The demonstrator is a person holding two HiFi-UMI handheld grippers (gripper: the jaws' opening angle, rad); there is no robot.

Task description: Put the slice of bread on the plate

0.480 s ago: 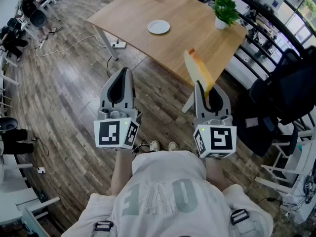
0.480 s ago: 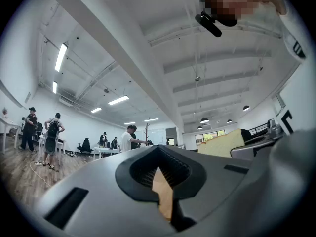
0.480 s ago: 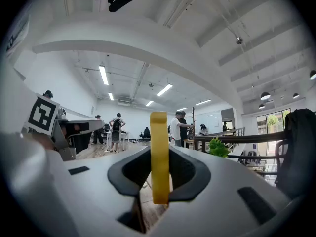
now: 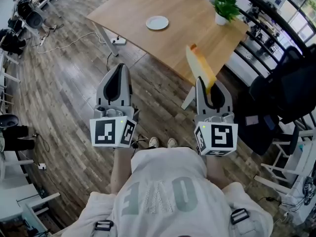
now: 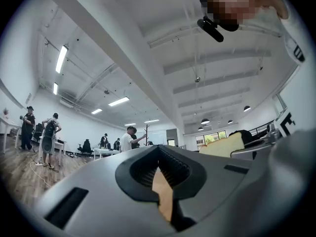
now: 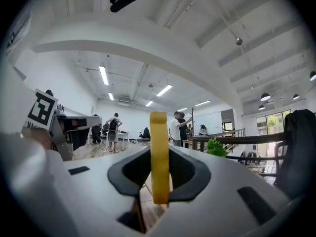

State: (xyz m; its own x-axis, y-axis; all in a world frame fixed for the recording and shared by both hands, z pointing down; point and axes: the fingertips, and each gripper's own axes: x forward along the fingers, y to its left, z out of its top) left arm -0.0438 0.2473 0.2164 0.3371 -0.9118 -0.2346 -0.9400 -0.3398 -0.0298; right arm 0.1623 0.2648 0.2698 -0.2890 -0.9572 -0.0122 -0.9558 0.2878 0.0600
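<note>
A wooden table on a plank floor bears a white plate and a plant. The right gripper clamps the bread upright, well apart from the plate, the slice's lower end hidden by the jaws. The left gripper is closed and empty.

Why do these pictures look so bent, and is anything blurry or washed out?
Left gripper view: a round fisheye frame with black corners, and the ceiling beams bow. Right gripper view: the same bending, with the bread slice sharp and edge-on. Head view: milder curving, and the table is evenly lit with no glare.
</note>
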